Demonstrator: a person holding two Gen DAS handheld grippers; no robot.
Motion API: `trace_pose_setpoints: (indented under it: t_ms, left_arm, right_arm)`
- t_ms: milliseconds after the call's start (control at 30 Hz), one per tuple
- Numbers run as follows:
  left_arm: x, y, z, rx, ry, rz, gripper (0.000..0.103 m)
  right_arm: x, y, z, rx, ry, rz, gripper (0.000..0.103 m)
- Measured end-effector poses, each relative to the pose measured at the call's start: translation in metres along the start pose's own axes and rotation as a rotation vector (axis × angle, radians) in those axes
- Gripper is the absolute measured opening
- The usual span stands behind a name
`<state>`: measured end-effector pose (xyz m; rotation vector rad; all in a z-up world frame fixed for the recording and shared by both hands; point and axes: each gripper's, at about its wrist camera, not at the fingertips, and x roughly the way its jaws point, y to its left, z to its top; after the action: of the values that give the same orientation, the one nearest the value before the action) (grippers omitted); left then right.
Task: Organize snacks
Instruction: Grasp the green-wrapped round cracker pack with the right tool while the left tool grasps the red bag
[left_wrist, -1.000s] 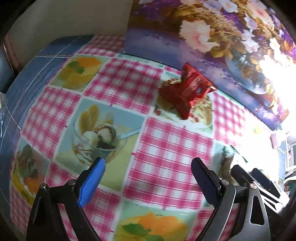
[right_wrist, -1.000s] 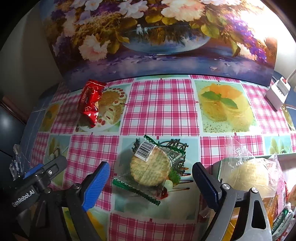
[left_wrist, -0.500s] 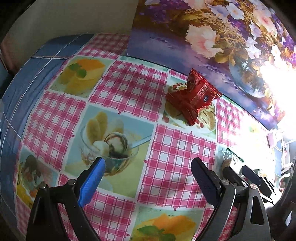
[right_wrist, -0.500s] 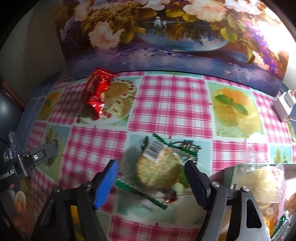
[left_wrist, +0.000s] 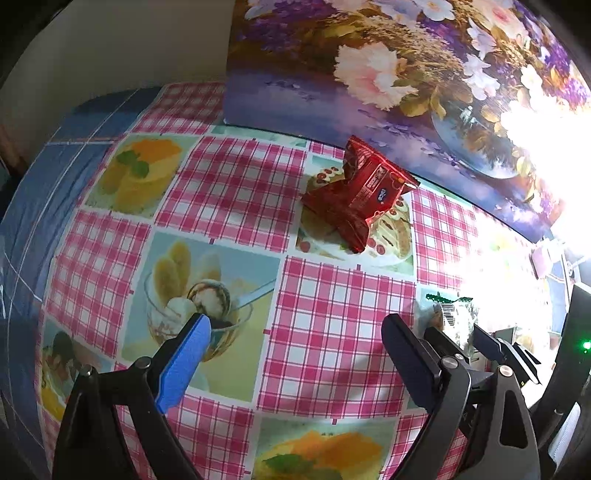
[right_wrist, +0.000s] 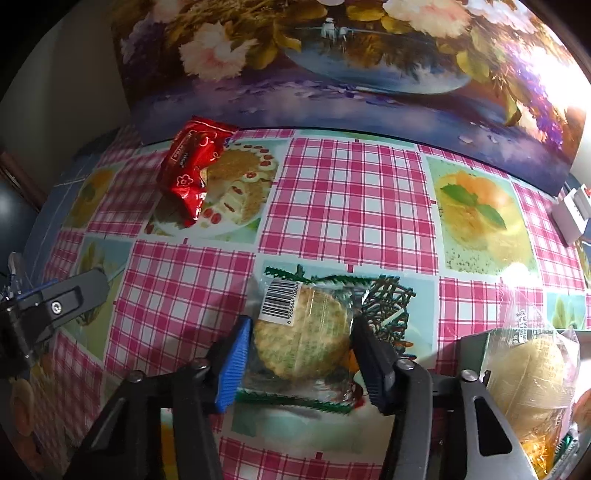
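Left gripper (left_wrist: 295, 354) low over the checked tablecloth (left_wrist: 332, 332), fingers wide apart, nothing between them, only pink squares and a picture of ice cream under the blue pad. Far ahead of it and a bit to the right, a red snack bag (left_wrist: 360, 195), crumpled, lying on a printed cake picture, close to the flower picture board (left_wrist: 369, 74) standing at the back. Off past its right finger, a clear-wrapped cookie (left_wrist: 454, 319) with the other gripper on it, half lost in bright glare.

Right gripper (right_wrist: 301, 363) pointing down at the cookie (right_wrist: 306, 332), jaws just closing in, blue pad on the left edge and black pad on the right edge, pressing the clear wrapper on both sides. Round cookie still flat on the cloth, barcode sticker facing up, green zigzag wrapper ends ahead and behind. Far ahead to the left, the red snack bag again. Just right of the black finger, a grey box (right_wrist: 476, 350) with another bagged round snack (right_wrist: 535, 373) inside. Far right, a small white thing (right_wrist: 572, 214), hard to tell what.
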<state>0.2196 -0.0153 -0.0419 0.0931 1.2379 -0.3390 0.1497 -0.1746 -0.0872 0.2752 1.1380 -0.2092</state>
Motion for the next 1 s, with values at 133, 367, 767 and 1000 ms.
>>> trace_pose_setpoints:
  t_ms: [133,367,767,1000]
  left_arm:
    - [-0.003,-0.008,0.005,0.038,-0.029,0.017,0.094]
    - [-0.009,-0.018,0.015,0.097,-0.085,0.024,0.093]
    - [0.008,-0.039,0.032,0.207,-0.110,0.018,0.075]
    - [0.029,-0.048,0.041,0.222,-0.106,0.001,0.072]
  right_arm:
    - [0.000,0.000,0.000,0.018,-0.007,0.009,0.053]
    - [-0.020,-0.006,0.009,0.036,-0.085,0.003,0.053]
    - [-0.037,-0.023,0.029,0.094,-0.163,0.004,0.053]
    - [-0.033,-0.033,0.036,0.130,-0.184,0.013,0.053]
